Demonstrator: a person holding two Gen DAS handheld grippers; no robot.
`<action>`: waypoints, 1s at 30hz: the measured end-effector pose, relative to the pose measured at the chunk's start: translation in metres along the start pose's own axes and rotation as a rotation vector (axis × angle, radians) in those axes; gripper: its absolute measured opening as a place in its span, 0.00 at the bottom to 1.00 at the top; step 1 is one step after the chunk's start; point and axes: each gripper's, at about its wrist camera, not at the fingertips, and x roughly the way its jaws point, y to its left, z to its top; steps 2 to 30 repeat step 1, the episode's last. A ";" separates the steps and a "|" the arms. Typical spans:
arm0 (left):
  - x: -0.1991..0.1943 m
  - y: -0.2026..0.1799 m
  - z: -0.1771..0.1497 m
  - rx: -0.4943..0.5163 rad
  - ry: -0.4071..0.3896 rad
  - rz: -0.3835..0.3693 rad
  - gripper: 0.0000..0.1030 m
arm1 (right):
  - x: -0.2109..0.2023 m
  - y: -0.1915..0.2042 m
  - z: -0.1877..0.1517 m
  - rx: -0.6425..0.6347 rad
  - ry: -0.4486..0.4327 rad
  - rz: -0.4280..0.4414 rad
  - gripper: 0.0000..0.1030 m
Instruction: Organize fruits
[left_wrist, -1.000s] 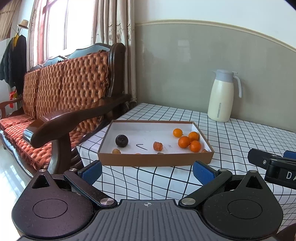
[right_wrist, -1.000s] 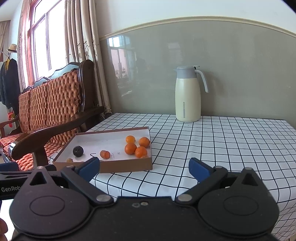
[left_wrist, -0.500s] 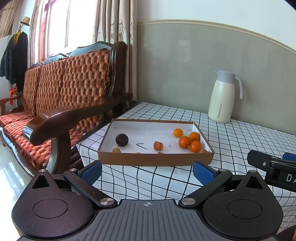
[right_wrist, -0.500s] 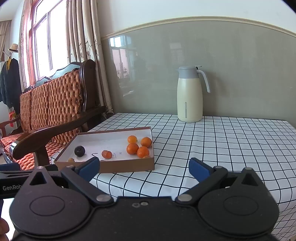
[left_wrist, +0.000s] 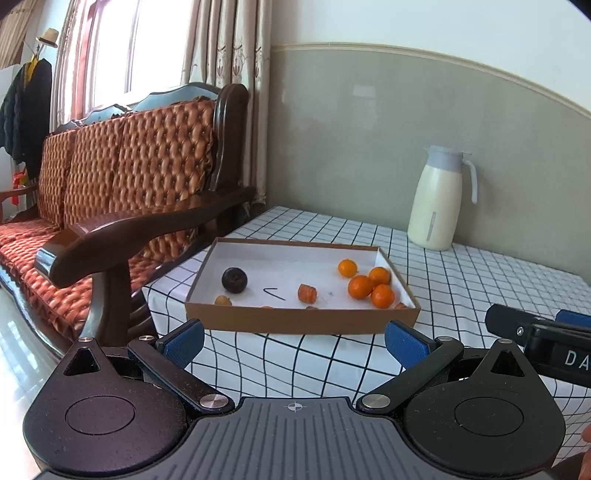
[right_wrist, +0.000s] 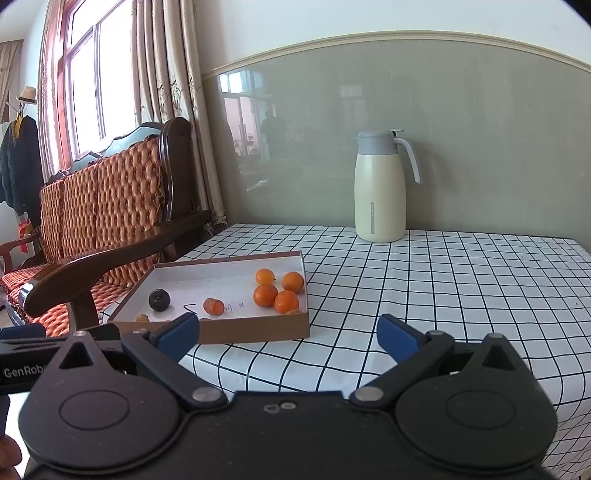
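A shallow brown cardboard box (left_wrist: 295, 322) (right_wrist: 255, 331) with a white inside sits on the checked tablecloth near the table's left edge. It holds several oranges (left_wrist: 360, 287) (right_wrist: 265, 295) at its right side, a dark round fruit (left_wrist: 233, 280) (right_wrist: 159, 299) at the left, a small reddish-orange fruit (left_wrist: 307, 293) (right_wrist: 213, 306) in the middle and small yellowish pieces by the near wall. My left gripper (left_wrist: 293, 338) is open and empty, in front of the box. My right gripper (right_wrist: 288, 334) is open and empty, just right of the box's near corner.
A cream thermos jug (left_wrist: 437, 206) (right_wrist: 380, 186) stands at the back of the table by the wall. A wooden sofa (left_wrist: 122, 206) (right_wrist: 103, 221) with orange cushions stands close to the table's left side. The right gripper's tip (left_wrist: 535, 332) shows at the left view's right edge.
Both grippers have drifted slightly closer to the table and box. The fruits have not moved.
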 end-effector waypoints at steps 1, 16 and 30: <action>0.000 0.000 0.000 -0.001 -0.006 0.006 1.00 | 0.000 0.000 0.000 0.001 0.000 -0.001 0.94; 0.000 0.000 0.000 -0.001 -0.006 0.006 1.00 | 0.000 0.000 0.000 0.001 0.000 -0.001 0.94; 0.000 0.000 0.000 -0.001 -0.006 0.006 1.00 | 0.000 0.000 0.000 0.001 0.000 -0.001 0.94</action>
